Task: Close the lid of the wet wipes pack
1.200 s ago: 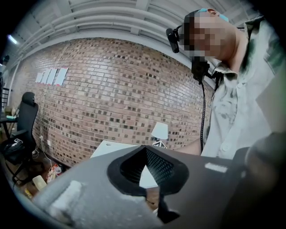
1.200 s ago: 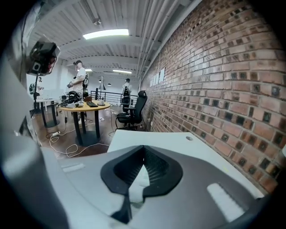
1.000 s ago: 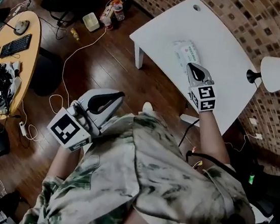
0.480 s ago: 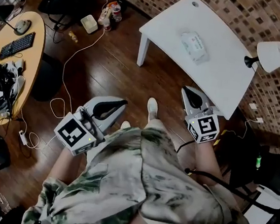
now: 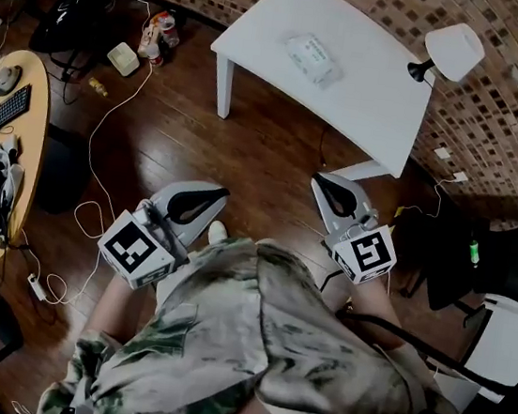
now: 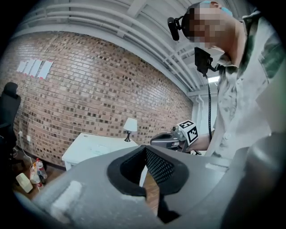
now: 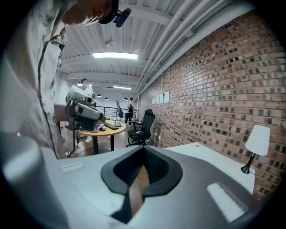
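The wet wipes pack (image 5: 309,56) lies on the white table (image 5: 369,93) far ahead of me, and its lid looks flat. In the head view both grippers hang close to my body over the wooden floor, well short of the table. My left gripper (image 5: 193,204) is shut with nothing in it. My right gripper (image 5: 336,197) is also shut and empty. The left gripper view shows its jaws (image 6: 145,150) closed, with the table (image 6: 89,143) and the right gripper (image 6: 174,136) beyond. In the right gripper view the jaws (image 7: 144,154) meet in front of the table (image 7: 201,152).
A white lamp (image 5: 454,42) stands at the table's far right corner against the brick wall. A round wooden desk (image 5: 6,111) with a keyboard is at the left. Cables (image 5: 109,125) and small items (image 5: 122,58) lie on the floor. A black chair (image 5: 507,262) is at the right.
My right gripper has drawn back from the pack on the table to beside my body. I now stand farther from the table. The left gripper stays low by my side.
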The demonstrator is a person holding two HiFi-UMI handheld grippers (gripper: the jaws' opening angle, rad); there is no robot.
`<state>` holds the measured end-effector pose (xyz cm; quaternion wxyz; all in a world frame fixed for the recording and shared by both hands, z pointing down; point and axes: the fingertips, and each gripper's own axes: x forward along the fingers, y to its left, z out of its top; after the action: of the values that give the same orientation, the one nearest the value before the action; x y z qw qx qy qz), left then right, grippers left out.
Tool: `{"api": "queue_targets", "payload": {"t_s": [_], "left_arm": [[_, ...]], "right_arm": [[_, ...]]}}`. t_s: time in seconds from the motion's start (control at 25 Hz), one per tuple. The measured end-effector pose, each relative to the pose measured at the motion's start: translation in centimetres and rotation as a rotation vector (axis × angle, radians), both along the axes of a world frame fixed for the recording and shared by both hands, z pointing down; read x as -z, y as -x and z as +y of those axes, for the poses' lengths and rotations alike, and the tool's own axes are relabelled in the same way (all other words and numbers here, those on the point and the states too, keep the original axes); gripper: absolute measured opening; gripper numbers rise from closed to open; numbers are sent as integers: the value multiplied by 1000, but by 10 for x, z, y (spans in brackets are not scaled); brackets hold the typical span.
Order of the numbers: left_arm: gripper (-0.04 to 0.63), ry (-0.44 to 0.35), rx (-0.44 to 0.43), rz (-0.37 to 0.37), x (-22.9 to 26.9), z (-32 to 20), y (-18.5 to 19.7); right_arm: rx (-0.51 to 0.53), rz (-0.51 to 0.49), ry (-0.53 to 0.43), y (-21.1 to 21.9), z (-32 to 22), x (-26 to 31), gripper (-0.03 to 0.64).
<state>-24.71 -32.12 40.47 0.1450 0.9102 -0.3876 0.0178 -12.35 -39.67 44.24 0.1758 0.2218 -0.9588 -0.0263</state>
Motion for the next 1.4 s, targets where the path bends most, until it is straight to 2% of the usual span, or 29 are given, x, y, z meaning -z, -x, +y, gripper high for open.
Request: {"api": "queue_targets", "payload": {"t_s": [0.24, 0.4, 0.56, 0.76, 1.0, 1.2, 1.4], "left_arm": [[0, -13, -56, -22, 5, 11, -61], [0, -20, -61, -26, 12, 31, -114], [0, -10, -22, -40, 13, 58, -161], [0, 29, 45, -60, 10, 107, -211], [0, 89, 105, -102, 5, 169, -224], [0, 38, 116, -131, 18, 201, -224], [0, -8, 113, -127, 30, 252, -210]], "right_arm": [[-10, -17, -13, -57, 40, 15, 6], [-23, -36, 15, -103, 71, 23, 6], [2, -53, 16, -148, 100, 21, 6], [92, -67, 27, -189, 139, 12, 6], [163, -92, 73, -198, 185, 4, 6], [181, -118, 51, -191, 215, 13, 6], [207, -119, 25, -166, 263, 23, 6]]}}
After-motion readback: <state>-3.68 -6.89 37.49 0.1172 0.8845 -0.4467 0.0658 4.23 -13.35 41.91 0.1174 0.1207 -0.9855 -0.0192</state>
